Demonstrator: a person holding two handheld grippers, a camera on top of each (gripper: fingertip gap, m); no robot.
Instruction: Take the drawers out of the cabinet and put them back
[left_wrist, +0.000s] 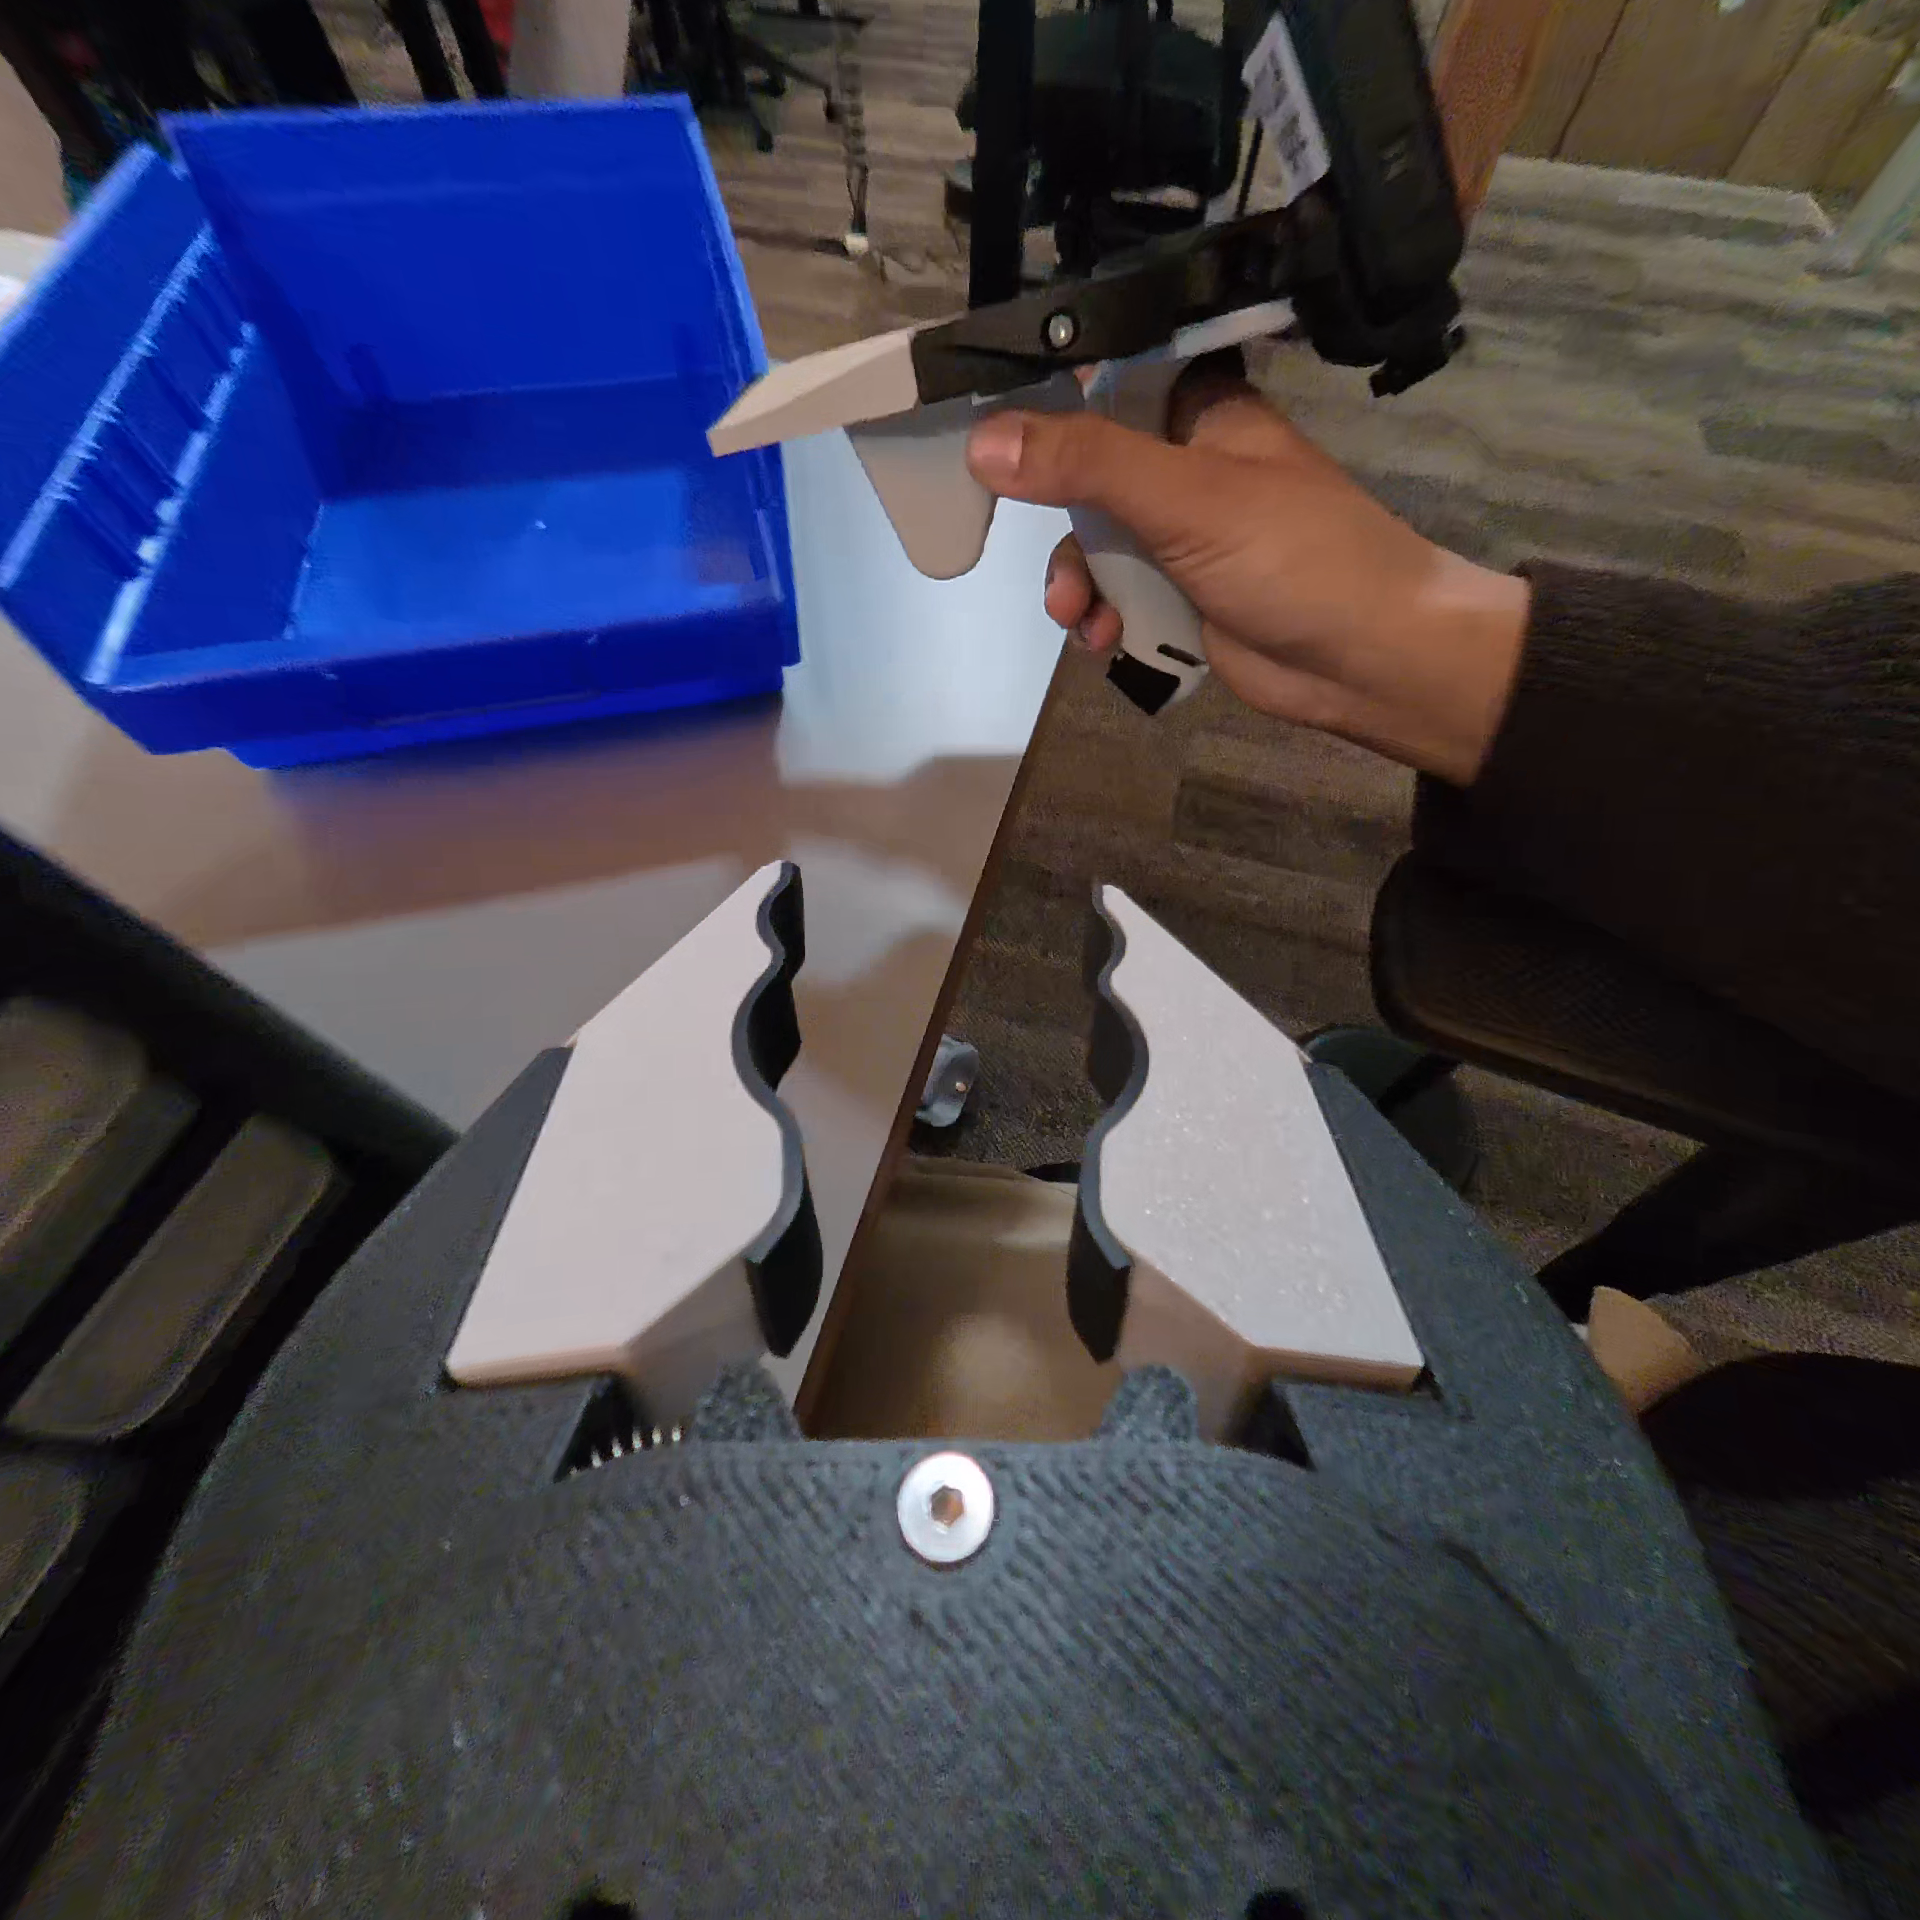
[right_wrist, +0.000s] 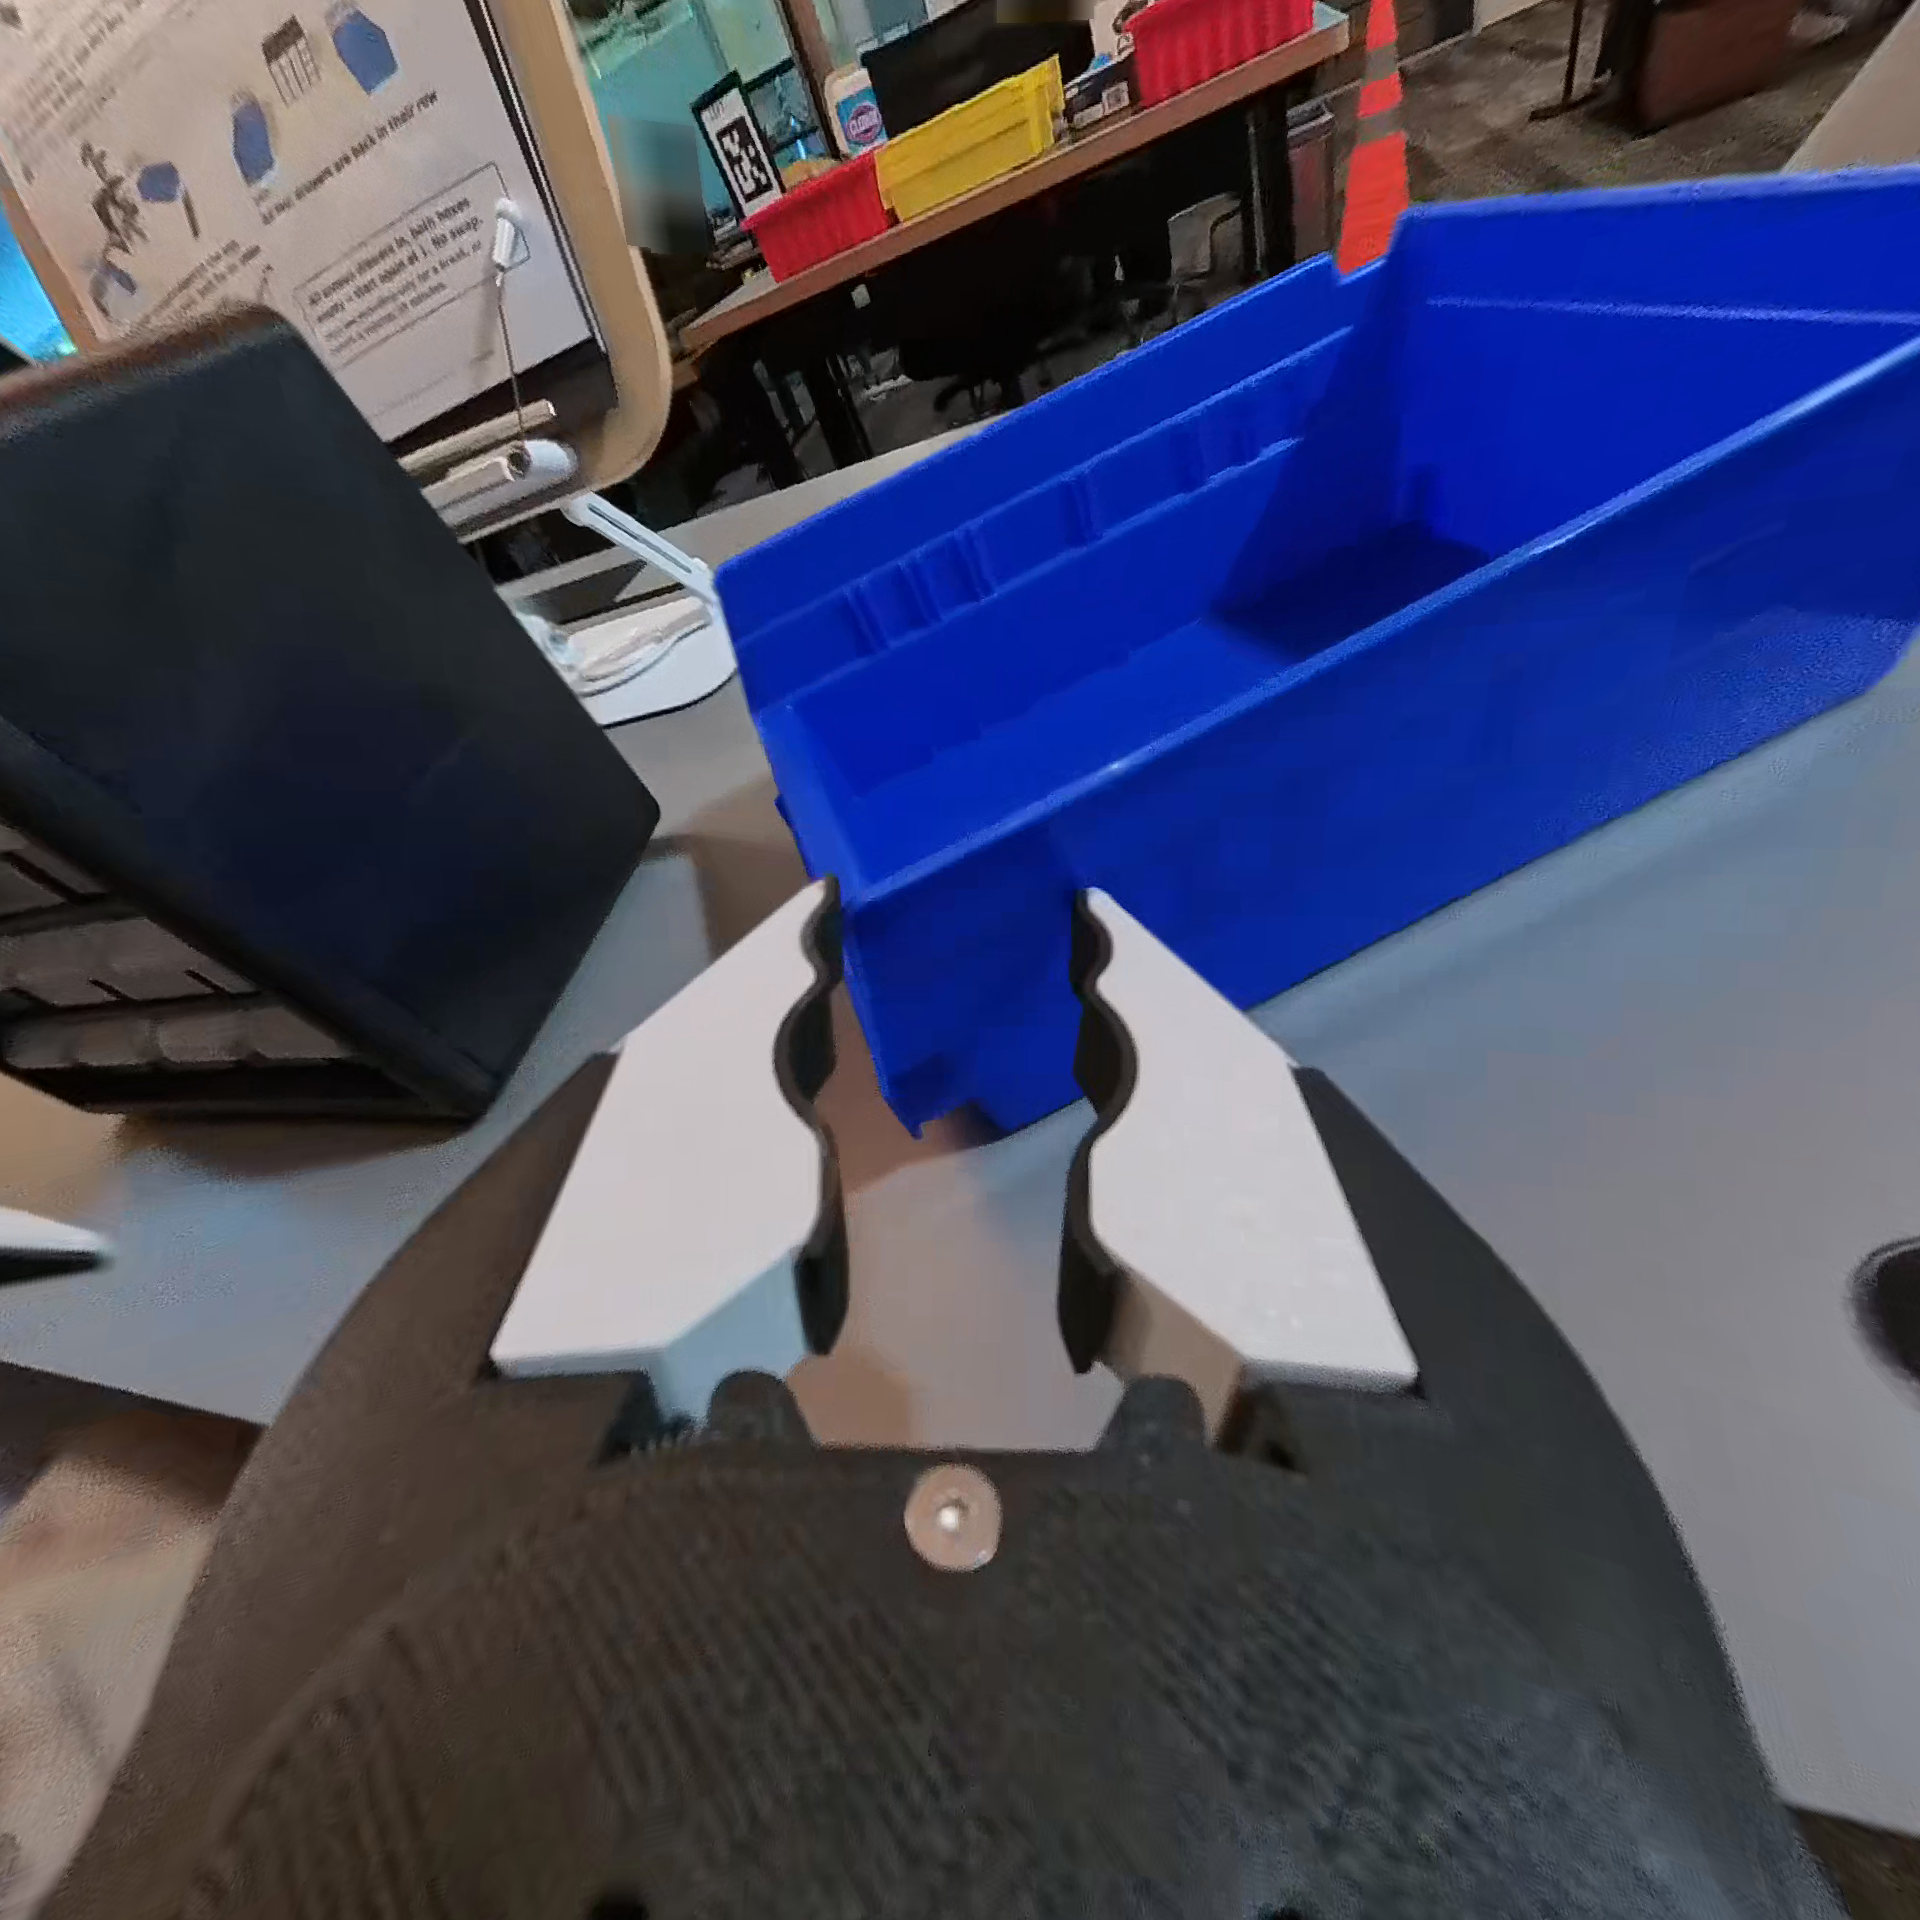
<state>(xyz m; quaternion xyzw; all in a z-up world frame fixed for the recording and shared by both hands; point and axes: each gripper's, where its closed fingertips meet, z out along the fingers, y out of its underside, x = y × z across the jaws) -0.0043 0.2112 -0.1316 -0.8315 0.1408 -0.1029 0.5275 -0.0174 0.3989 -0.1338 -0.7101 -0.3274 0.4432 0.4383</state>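
Two blue drawers (left_wrist: 436, 582) stand close together on the grey table, out of the cabinet; they also show in the right wrist view (right_wrist: 1299, 748). The black cabinet (right_wrist: 260, 675) with dark drawer fronts stands to their left, and its edge shows in the left wrist view (left_wrist: 114, 1174). My right gripper (right_wrist: 956, 899) is open, and the near corner of a blue drawer shows between its fingertips; I cannot tell if they touch. A hand holds it by that drawer's right wall (left_wrist: 727, 436). My left gripper (left_wrist: 948, 899) is open and empty above the table's edge.
The table edge (left_wrist: 997, 894) runs under my left gripper, with carpet and a black chair (left_wrist: 1558, 1018) beyond. A poster board (right_wrist: 312, 208) and white stand (right_wrist: 644, 665) stand behind the cabinet. Red and yellow bins (right_wrist: 966, 145) sit on a far table.
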